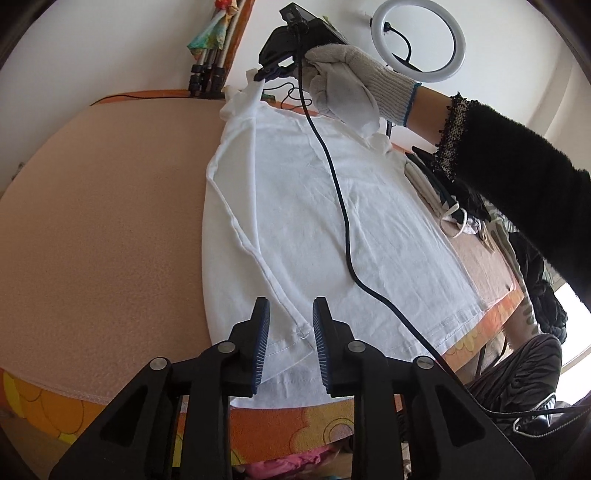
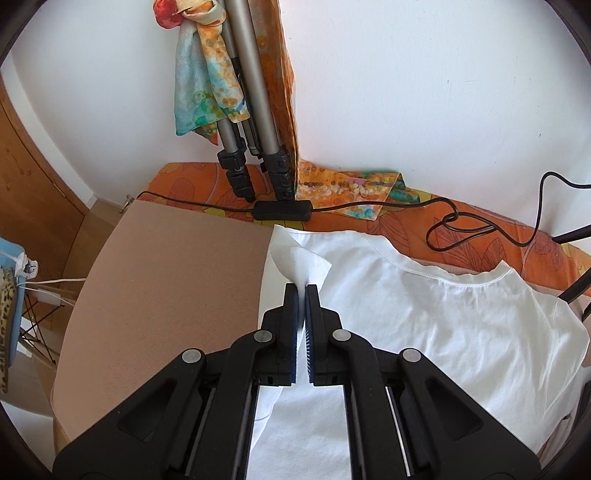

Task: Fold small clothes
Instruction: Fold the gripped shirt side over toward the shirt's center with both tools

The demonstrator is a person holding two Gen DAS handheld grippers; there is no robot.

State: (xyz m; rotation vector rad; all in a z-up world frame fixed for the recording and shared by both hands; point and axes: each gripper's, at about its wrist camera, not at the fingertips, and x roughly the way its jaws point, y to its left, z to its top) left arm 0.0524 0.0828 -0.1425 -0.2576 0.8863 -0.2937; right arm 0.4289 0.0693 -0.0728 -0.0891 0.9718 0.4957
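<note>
A white T-shirt (image 1: 314,206) lies spread on a beige mat (image 1: 110,221), one long side folded in over the body. My left gripper (image 1: 291,301) hovers over the shirt's near hem with its jaws apart. The folded hem corner (image 1: 301,332) lies between the pads and is not pinched. At the far end a gloved hand (image 1: 351,85) holds my right gripper (image 1: 264,74), which lifts a corner of the shirt off the mat. In the right wrist view the right gripper (image 2: 301,291) is shut on that raised white flap (image 2: 306,264) of the T-shirt (image 2: 424,332).
A black cable (image 1: 340,199) trails across the shirt. Tripod legs (image 2: 255,110) with a colourful scarf (image 2: 199,74) lean on the wall, and a switch box (image 2: 282,210) lies on the orange cloth (image 2: 461,221). A ring light (image 1: 377,31) stands behind. Other clothes (image 1: 443,199) are piled right.
</note>
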